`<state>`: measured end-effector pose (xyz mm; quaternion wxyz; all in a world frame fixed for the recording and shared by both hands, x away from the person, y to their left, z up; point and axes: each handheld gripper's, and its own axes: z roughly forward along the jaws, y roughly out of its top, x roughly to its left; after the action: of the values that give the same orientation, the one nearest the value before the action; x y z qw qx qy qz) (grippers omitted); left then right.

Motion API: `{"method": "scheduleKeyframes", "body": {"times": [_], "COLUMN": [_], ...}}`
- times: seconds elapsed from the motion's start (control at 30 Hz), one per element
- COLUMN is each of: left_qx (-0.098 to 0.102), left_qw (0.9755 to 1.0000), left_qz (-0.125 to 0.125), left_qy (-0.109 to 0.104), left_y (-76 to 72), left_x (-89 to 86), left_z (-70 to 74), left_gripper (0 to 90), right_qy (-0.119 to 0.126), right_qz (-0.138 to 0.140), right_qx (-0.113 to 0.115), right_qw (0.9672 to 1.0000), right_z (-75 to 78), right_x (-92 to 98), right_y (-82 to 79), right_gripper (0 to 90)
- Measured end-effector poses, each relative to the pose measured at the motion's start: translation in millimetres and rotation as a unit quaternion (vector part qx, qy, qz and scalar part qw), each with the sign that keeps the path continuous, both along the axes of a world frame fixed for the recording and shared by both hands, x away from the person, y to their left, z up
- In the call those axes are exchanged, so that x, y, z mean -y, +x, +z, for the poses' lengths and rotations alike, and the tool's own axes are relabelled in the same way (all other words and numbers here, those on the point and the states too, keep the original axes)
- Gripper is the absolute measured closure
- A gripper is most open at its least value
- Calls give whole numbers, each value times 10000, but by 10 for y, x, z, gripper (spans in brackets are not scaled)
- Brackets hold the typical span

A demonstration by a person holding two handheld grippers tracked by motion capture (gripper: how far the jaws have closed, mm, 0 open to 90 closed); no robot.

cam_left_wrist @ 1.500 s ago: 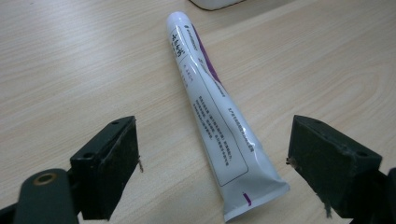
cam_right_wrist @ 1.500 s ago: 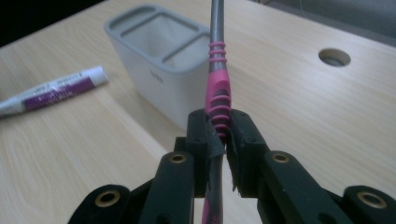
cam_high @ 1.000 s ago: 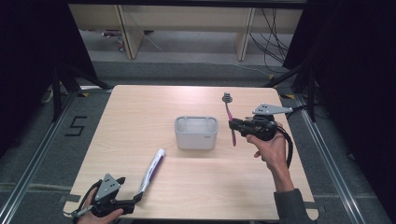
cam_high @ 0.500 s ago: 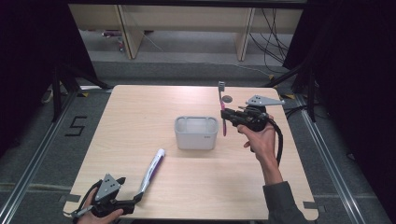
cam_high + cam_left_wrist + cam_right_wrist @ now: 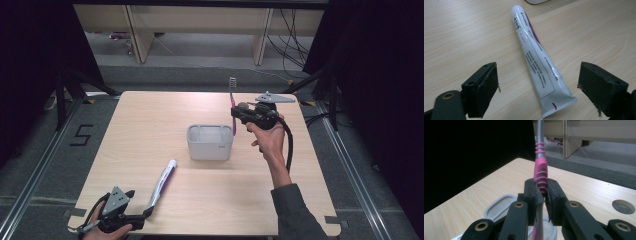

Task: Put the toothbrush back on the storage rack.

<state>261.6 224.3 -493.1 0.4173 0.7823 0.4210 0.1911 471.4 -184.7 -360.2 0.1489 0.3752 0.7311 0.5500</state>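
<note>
A pink and grey toothbrush (image 5: pixel 233 106) stands upright in the air just right of a grey rectangular cup (image 5: pixel 210 142) at the table's middle. My right gripper (image 5: pixel 235 114) is shut on the toothbrush (image 5: pixel 541 173), its jaws pinching the pink ribbed handle, and the cup (image 5: pixel 499 207) lies below them. A white and purple toothpaste tube (image 5: pixel 163 181) lies flat on the table at the front left. My left gripper (image 5: pixel 145 214) rests open at the tube's crimped end, and the tube (image 5: pixel 536 57) runs away between the wide jaws, untouched by the pads.
The wooden table (image 5: pixel 150 120) has a round hole (image 5: pixel 623 206) near its far right corner. Wooden shelving legs (image 5: pixel 135 35) and cables (image 5: pixel 290 35) stand on the grey floor beyond. Dark curtains flank both sides.
My right gripper has carried the toothbrush leftward, from right of the cup to just beside its right rim. The left gripper and tube have stayed put.
</note>
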Motion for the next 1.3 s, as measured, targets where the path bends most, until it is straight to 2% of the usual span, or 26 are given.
{"method": "scheduleKeyframes", "body": {"times": [0.17, 0.27, 0.37, 0.43, 0.47, 0.5, 0.6, 0.77, 0.83, 0.87, 0.9, 1.03, 1.07, 1.1, 1.13, 1.23, 1.3], "left_qx": [4, 5, 2, 1, 1, 3, -1, 15, 16, 16, 38, 26, 26, 28, 40, 36, 43], "left_qw": [10000, 10000, 10000, 10000, 10000, 10000, 10000, 10000, 10000, 10000, 10000, 10000, 10000, 10000, 10000, 10000, 10000], "left_qz": [32, -1, 2, -12, 2, -11, -11, -32, -26, -25, -51, -41, -44, -52, -62, -56, -61], "left_qy": [-48, -22, -15, 13, 27, 7, 12, 23, 17, 13, -1, 25, 22, 26, 10, 7, 6], "left_y": [-4, -2, -6, -6, -9, -6, -7, -8, -8, -8, -6, -9, -8, -9, -7, -7, -6], "left_x": [-1, 0, 0, -7, -8, -8, 3, 0, 1, 2, 3, 1, 2, 3, 4, 2, 3], "left_z": [0, 1, 2, 5, 6, 3, 3, 3, 0, 0, -1, 2, 1, 2, 0, -1, -1], "left_gripper": [159, 159, 159, 159, 159, 159, 159, 159, 160, 159, 161, 163, 163, 163, 163, 163, 163], "right_qy": [11, 17, -35, -21, 79, 35, -33, -7, -3, -22, -52, -6, -69, -25, 2, -101, -33], "right_qz": [-54, -96, -143, -130, -129, -194, -148, -172, -197, -226, -213, -282, -264, -257, -265, -284, -310], "right_qx": [15, -92, -22, -93, -99, -90, -125, -211, -174, -254, -260, -319, -192, -309, -328, -233, -306], "right_qw": [10000, 9999, 9999, 9999, 9998, 9998, 9998, 9996, 9997, 9994, 9994, 9991, 9994, 9992, 9991, 9993, 9990], "right_z": [-12, -19, -88, -103, -144, -160, -204, -296, -341, -349, -401, -441, -468, -476, -495, -519, -543], "right_x": [-67, -113, -154, -165, -181, -189, -209, -246, -255, -255, -255, -252, -246, -254, -259, -259, -272], "right_y": [66, 85, 140, 147, 157, 153, 165, 176, 189, 185, 201, 198, 211, 203, 202, 211, 193], "right_gripper": [798, 798, 798, 798, 798, 798, 798, 797, 797, 797, 797, 797, 797, 797, 797, 796, 796]}}
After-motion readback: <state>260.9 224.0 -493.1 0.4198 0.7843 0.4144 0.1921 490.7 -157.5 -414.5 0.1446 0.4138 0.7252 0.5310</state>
